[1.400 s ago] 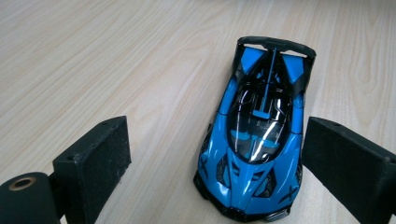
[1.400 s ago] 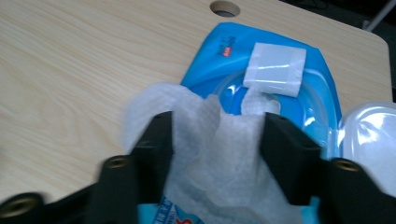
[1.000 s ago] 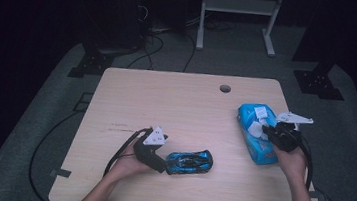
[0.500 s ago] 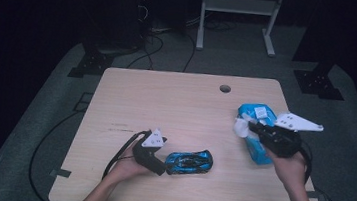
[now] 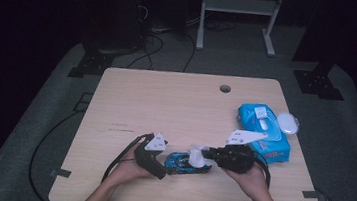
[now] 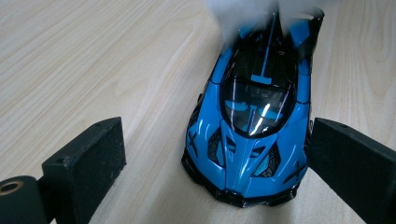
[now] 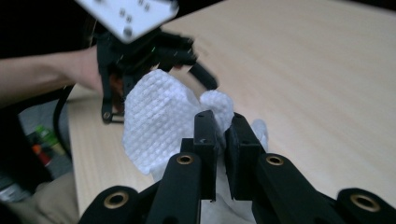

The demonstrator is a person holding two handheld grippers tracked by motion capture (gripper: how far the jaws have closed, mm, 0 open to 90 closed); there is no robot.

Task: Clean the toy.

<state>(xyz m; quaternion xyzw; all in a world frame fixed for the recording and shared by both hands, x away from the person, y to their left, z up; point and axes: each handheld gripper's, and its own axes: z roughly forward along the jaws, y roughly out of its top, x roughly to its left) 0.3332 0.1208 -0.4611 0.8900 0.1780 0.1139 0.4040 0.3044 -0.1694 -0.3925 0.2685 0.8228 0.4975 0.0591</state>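
We are about to wipe the blue toy car [image 5: 189, 163], which sits on the counter [image 5: 181, 106] near its front edge, between our two hands. Our right gripper [image 7: 221, 126] has its jaws clamped shut on a white wet wipe [image 7: 156, 119], and in the high view the wipe hangs right at the car's rear end. Our left gripper [image 5: 159, 166] stands wide open around the car's nose, one jaw just beside the car's side and the other well off it, so we judge the car is fenced in rather than gripped. To do this well, we should first close the left jaws onto the car's flanks so it cannot roll, then draw the wipe along the roof in light strokes, keeping the hard jaw tips off the paint. The wipes pack [image 5: 263, 132] lies open to the right if we need a fresh sheet.
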